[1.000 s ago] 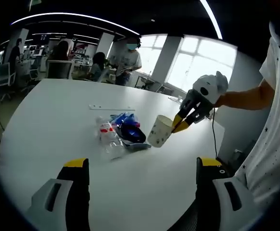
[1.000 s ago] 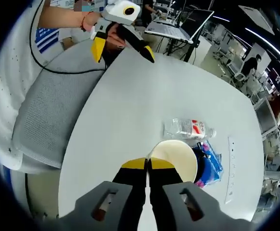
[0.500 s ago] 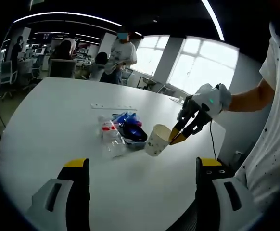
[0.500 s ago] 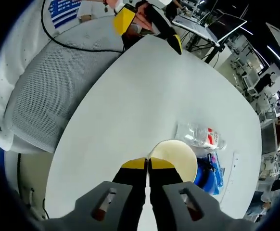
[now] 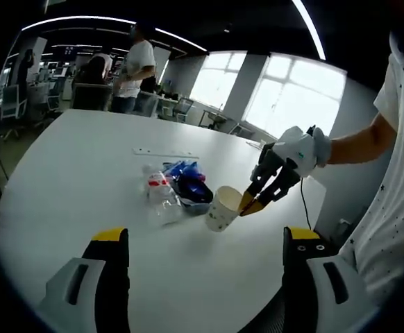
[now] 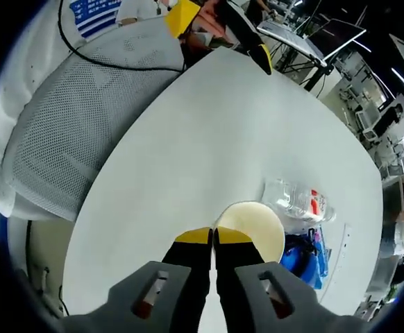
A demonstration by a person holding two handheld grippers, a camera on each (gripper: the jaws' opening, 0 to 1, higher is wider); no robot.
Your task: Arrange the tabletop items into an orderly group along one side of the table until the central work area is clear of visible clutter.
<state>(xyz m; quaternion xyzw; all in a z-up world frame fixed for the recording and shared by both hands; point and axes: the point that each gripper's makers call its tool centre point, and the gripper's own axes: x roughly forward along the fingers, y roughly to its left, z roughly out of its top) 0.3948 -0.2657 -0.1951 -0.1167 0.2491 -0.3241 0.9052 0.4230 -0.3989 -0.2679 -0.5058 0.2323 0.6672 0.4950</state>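
A white paper cup (image 5: 222, 207) with small dots hangs tilted over the white table (image 5: 70, 166). My right gripper (image 5: 248, 202) is shut on its rim, seen close up in the right gripper view with the rim pinched at my right gripper (image 6: 214, 237) and the cup's mouth (image 6: 256, 223) open. Beside the cup lie a clear plastic bottle (image 5: 158, 195) with a red label and a crumpled blue item (image 5: 189, 186); the bottle (image 6: 296, 200) and blue item (image 6: 303, 254) lie just past the cup. My left gripper (image 5: 205, 239) is open over the table's near edge, holding nothing.
A thin white strip (image 5: 166, 154) lies on the table beyond the pile. A grey mesh chair (image 6: 70, 118) stands against the table edge. My left gripper (image 6: 223, 24) enters at the top of the right gripper view. People, desks and laptops fill the background.
My right gripper has carried the cup lower and nearer to me, closer to the table surface. A person in the background has walked to the left.
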